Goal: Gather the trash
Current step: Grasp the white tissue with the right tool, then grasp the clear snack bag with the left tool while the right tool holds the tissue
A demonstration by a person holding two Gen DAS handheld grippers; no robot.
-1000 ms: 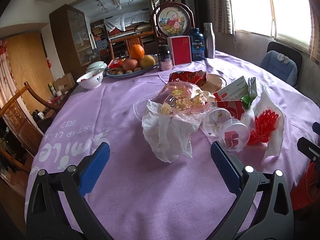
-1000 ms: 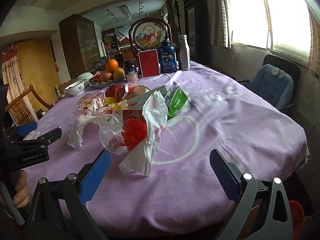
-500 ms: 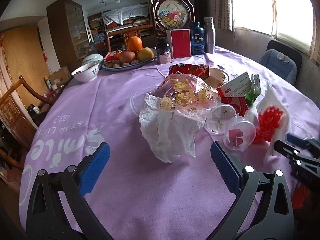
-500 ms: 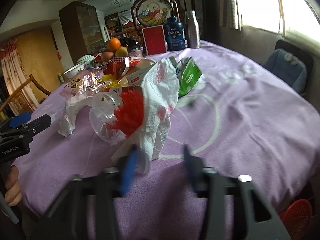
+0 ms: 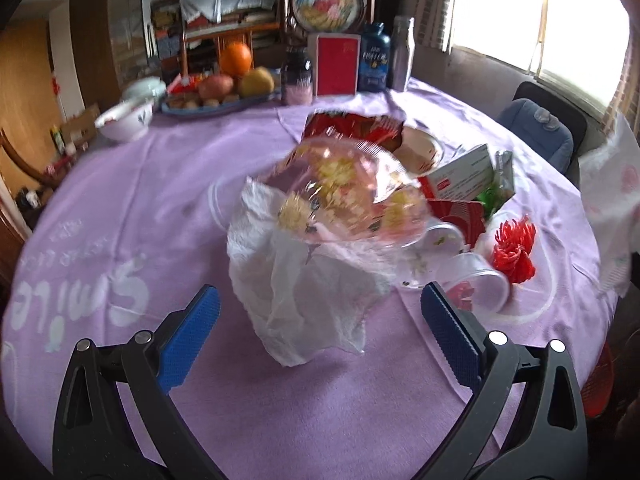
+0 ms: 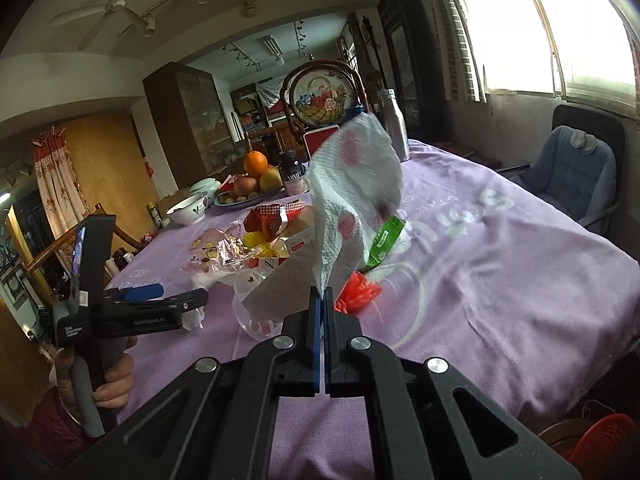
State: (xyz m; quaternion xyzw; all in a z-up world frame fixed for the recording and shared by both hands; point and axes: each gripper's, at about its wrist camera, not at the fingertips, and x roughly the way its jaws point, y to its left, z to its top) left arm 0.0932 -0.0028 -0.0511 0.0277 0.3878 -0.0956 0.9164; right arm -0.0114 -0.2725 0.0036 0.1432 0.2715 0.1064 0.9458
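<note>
Bright daylight pours through a wide window (image 6: 560,28) on the right wall, above a dark chair with a blue padded cushion (image 6: 576,172). A tall dark wooden glass-fronted cabinet (image 6: 188,120) stands at the back left beside an orange-brown wooden door (image 6: 104,168). A white ceiling fan (image 6: 116,4) hangs overhead.

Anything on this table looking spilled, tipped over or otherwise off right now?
Yes: a clear plastic cup lies tipped on its side on the purple tablecloth, beside a loose red frilly scrap. The crumpled white napkin slumps under a clear plastic wrapper.
</note>
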